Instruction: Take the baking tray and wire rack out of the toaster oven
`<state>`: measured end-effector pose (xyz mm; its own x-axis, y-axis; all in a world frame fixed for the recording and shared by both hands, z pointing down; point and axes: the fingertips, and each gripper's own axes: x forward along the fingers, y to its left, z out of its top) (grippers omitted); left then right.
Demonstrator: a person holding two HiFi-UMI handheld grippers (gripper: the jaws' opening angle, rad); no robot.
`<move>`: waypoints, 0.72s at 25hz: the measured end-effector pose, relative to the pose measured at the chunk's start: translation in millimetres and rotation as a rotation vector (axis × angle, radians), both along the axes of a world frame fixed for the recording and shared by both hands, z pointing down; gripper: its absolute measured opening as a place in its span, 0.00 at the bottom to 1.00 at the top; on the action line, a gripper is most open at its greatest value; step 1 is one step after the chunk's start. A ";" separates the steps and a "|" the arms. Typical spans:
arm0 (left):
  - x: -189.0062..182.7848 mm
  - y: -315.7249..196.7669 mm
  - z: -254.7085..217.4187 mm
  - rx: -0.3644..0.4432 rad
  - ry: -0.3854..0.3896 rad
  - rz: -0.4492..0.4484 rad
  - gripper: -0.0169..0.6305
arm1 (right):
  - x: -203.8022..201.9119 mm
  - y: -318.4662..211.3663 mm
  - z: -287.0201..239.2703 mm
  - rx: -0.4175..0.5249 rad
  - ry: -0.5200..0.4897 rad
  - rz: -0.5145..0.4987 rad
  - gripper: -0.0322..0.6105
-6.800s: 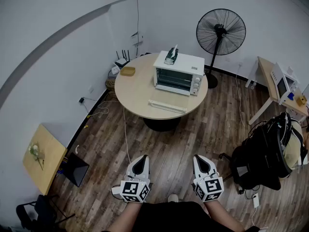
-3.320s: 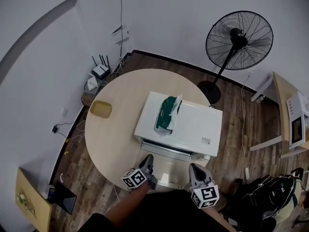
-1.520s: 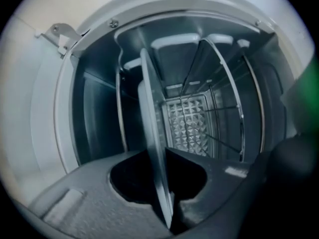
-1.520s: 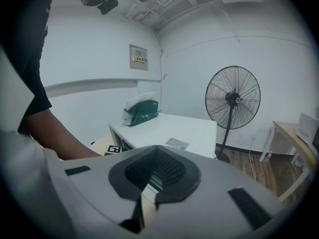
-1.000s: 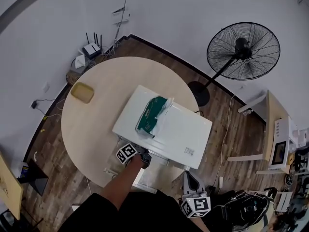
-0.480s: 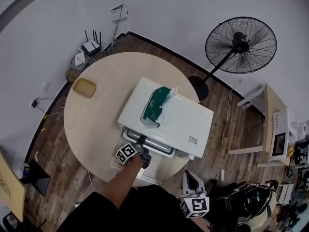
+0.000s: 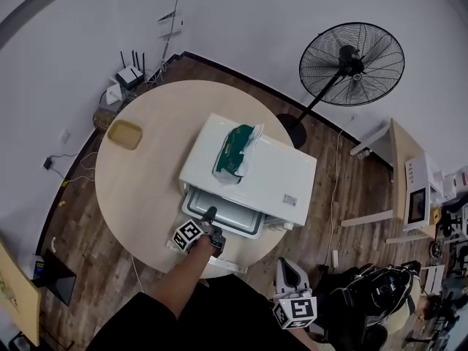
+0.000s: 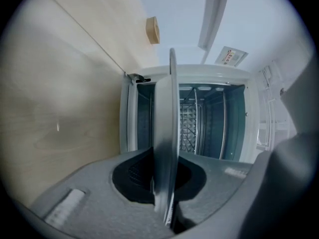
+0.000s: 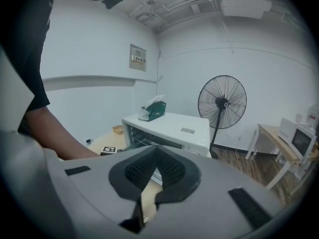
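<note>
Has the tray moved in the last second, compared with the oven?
Yes. The tray has slid farther out of the oven front, toward the near edge of the table, with the left tongs shut on its rim.

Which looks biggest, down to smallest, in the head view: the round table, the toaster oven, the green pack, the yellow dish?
1. round table
2. toaster oven
3. green pack
4. yellow dish
The pack sits nearer the camera, so the last two are unsure.
</note>
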<state>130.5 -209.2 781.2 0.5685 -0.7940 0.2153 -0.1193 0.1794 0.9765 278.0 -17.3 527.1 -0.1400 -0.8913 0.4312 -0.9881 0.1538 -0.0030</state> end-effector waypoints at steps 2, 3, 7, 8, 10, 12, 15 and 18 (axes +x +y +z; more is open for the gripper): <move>-2.1 6.1 -0.8 0.001 -0.001 0.006 0.07 | -1.7 5.9 -1.0 0.001 -0.001 0.012 0.05; -3.4 8.7 -1.3 0.001 0.000 0.008 0.07 | -2.5 8.1 -1.5 0.003 -0.001 0.017 0.05; -9.3 19.6 -3.1 0.001 0.001 0.010 0.07 | -4.9 19.0 -1.9 0.008 0.007 0.040 0.05; -11.2 22.4 -3.9 0.004 -0.001 0.010 0.07 | -5.3 22.1 -2.3 0.010 0.010 0.047 0.05; -14.9 29.0 -5.6 0.005 0.001 0.005 0.07 | -5.6 28.4 -4.3 0.013 0.014 0.060 0.05; -18.1 36.3 -6.2 0.002 0.007 -0.002 0.07 | -6.2 35.3 -6.2 0.013 0.011 0.071 0.05; -23.7 45.8 -5.2 -0.004 0.004 -0.008 0.07 | -9.0 44.9 -5.4 0.012 0.006 0.078 0.05; -30.2 56.4 -6.3 -0.010 0.004 -0.016 0.07 | -13.0 55.4 -1.5 0.005 0.006 0.077 0.05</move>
<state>100.3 -152.8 774.9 0.5568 -0.8008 0.2208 -0.1121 0.1909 0.9752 265.0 38.1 525.6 -0.0685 -0.9015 0.4273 -0.9970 0.0772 0.0031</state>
